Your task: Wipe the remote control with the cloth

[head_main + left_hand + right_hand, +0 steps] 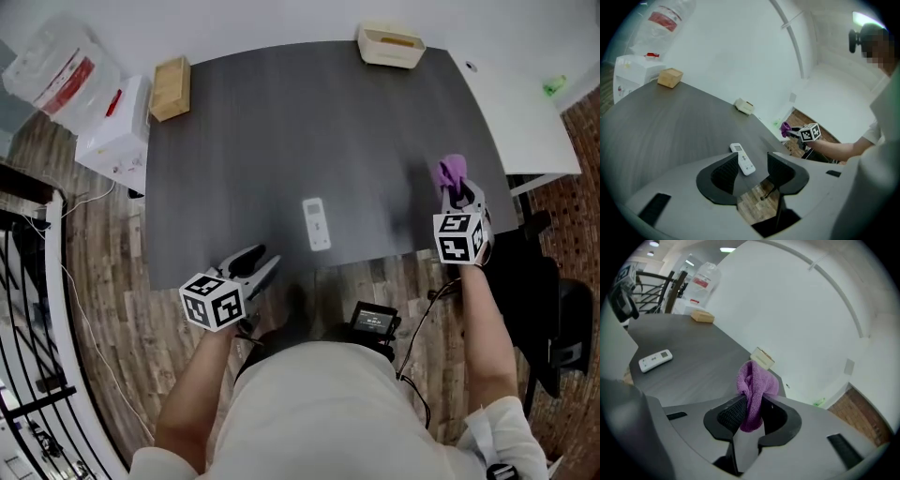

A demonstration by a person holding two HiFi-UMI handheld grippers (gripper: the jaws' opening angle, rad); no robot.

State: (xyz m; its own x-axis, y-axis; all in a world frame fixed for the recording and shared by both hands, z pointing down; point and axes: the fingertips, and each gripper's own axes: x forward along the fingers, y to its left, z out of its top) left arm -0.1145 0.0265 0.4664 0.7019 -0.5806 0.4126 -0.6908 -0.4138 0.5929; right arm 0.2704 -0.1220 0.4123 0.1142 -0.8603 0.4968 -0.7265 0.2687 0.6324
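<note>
A white remote control (316, 223) lies face up on the dark grey table (281, 122), near its front edge; it also shows in the left gripper view as the remote control (742, 159) and in the right gripper view as the remote control (655, 360). My left gripper (262, 262) hovers open just off the front edge, left of the remote. Its jaws stand apart with nothing between them (751, 172). My right gripper (461, 199) is above the table's right side, shut on a bunched purple cloth (452, 172). The cloth (754, 389) sticks up from the jaws.
A cardboard box (170, 88) sits at the table's far left corner and a cream tray (390, 45) at the far edge. A white box (120, 129) and plastic bag (58, 66) stand left of the table. A white table (525, 122) adjoins on the right.
</note>
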